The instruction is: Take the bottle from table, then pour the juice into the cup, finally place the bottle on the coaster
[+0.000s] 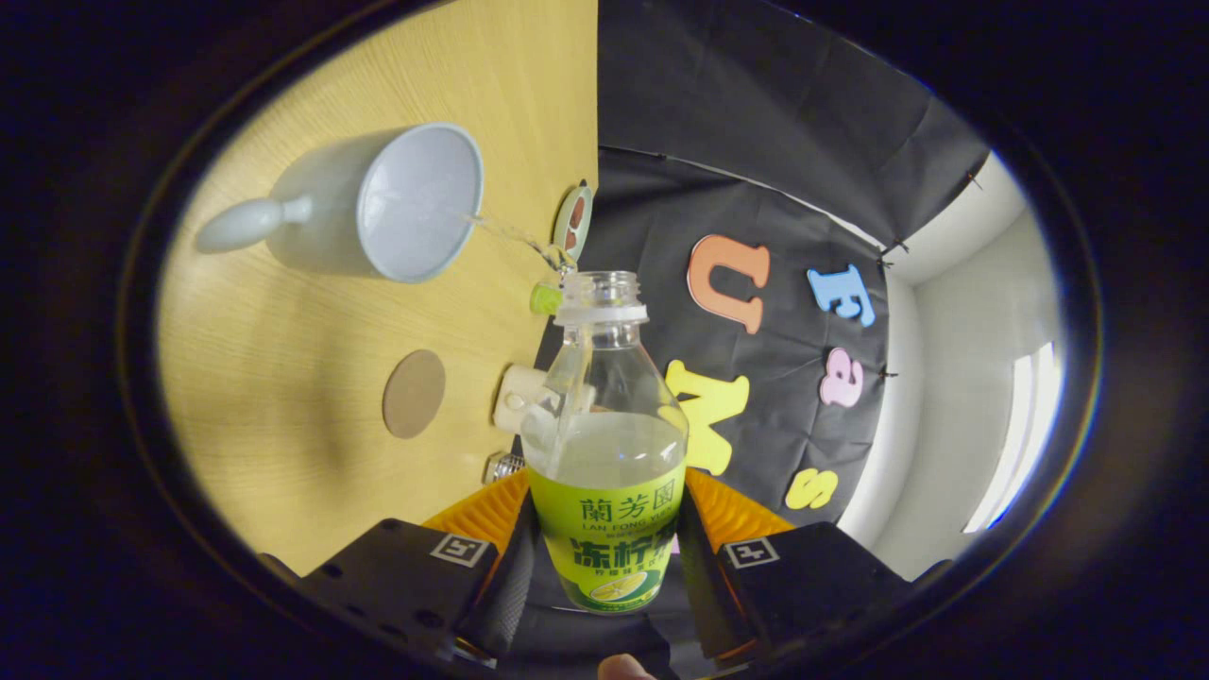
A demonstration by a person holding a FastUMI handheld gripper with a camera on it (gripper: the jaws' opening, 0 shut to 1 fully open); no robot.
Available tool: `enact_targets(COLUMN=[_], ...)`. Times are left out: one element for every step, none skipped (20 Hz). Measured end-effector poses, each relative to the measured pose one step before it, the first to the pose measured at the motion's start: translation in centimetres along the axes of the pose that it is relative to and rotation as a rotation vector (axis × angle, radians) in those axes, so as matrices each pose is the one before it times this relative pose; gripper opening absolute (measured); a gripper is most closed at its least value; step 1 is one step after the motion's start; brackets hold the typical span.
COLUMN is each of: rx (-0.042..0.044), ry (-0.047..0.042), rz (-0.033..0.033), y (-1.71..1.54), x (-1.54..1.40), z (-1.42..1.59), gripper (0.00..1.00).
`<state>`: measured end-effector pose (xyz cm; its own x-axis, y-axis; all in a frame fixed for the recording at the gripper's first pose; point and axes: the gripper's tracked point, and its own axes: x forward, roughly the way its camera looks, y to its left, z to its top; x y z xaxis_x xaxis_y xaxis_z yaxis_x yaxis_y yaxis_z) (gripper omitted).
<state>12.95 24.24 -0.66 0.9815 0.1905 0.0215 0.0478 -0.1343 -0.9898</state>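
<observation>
The bottle (pixel 604 453) was held between the fingers of the gripper (pixel 604 557), clamped on its labelled lower body from both sides, so the gripper was closed on it. The bottle was uncapped, its open neck pointed away from the fingers toward the cup (pixel 378 203), and the whole view was rolled, so the table (pixel 283 378) stood on edge beside it. Clear juice was seen partway up the bottle, and a thin stream (pixel 515 234) was traced from the mouth to the cup's rim. The cup, pale with a rounded handle, was seen on the wooden table, its opening faced toward the bottle. The round brown coaster (pixel 414 393) was seen flat on the table, nearer the fingers than the cup, apart from both cup and bottle. A few small items were noted at the table's edge just behind the bottle; they could not be identified.
</observation>
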Motion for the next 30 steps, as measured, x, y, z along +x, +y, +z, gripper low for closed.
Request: enact_targets(rx=[-0.00426, -0.00229, -0.00422, -0.00406, -0.00089, -0.00176, -0.00344, -0.00523, -0.00431, -0.00402, -0.00309, -0.00304, -0.00536, -0.00629, -0.00648, -0.00578, -0.01008, -0.00765, -0.00573, -0.00716, -0.00598, -0.00712, -0.00466, -0.00727, -0.00820, -0.01040, -0.00763, -0.00352, -0.00291, -0.00484], ry=[-0.00052, -0.00260, -0.00120, -0.00057, 0.00128, 0.00077, -0.00158, 0.00244, 0.00334, 0.00042, 0.00173, -0.00011, 0.00105, 0.00137, 0.00075, -0.00097, 0.00048, -0.00110, -0.00122, 0.00110, 0.00042, -0.00064, -0.00124, -0.00161, -0.00157, -0.00406, -0.00079, -0.00249, -0.00207, 0.00027], rz=[-0.00067, 0.00141, 0.00058, -0.00193, -0.00091, -0.00020, -0.00241, -0.00100, 0.00033, -0.00103, -0.00037, -0.00226, -0.00450, -0.00311, -0.00122, -0.00135, -0.00073, -0.00241, -0.00003, 0.00075, -0.00095, -0.00372, -0.00286, -0.00081, -0.00060, -0.00364, -0.00326, -0.00225, -0.00069, -0.00351], y=[0.005, 0.004, -0.064, -0.244, 0.015, -0.010, -0.150, 0.111, -0.102, -0.182, -0.198, -0.055, -0.157, 0.084, 0.034, 0.023, -0.029, -0.155, -0.077, 0.072, -0.153, -0.054, -0.112, -0.025, -0.025, -0.049, -0.098, -0.140, 0.039, -0.075], x=[-0.121, -0.054, -0.001, 0.313, 0.581, 0.141, 0.255, -0.060, -0.118, -0.149, 0.166, 0.036, 0.258, -0.175, -0.056, 0.030, 0.131, 0.087, 0.017, 0.061, 0.048, -0.043, -0.059, -0.015, -0.059, -0.005, -0.048, -0.017, -0.060, -0.017], z=[0.004, -0.006, 0.022, 0.038, 0.079, -0.049, 0.102, 0.026, -0.045, 0.039, 0.011, -0.094, -0.060, -0.017, -0.009, 0.018, 0.124, 0.077, 0.040, -0.042, -0.049, 0.084, 0.090, 0.103, 0.043, 0.176, 0.047, 0.096, -0.016, 0.102], gripper=[0.76, 0.76, 0.76, 0.76, 0.76, 0.76, 0.76, 0.76, 0.76, 0.76, 0.76, 0.76, 0.76, 0.76, 0.76, 0.76, 0.76, 0.76, 0.76, 0.76, 0.76, 0.76, 0.76, 0.76, 0.76, 0.75, 0.76, 0.76, 0.76, 0.76])
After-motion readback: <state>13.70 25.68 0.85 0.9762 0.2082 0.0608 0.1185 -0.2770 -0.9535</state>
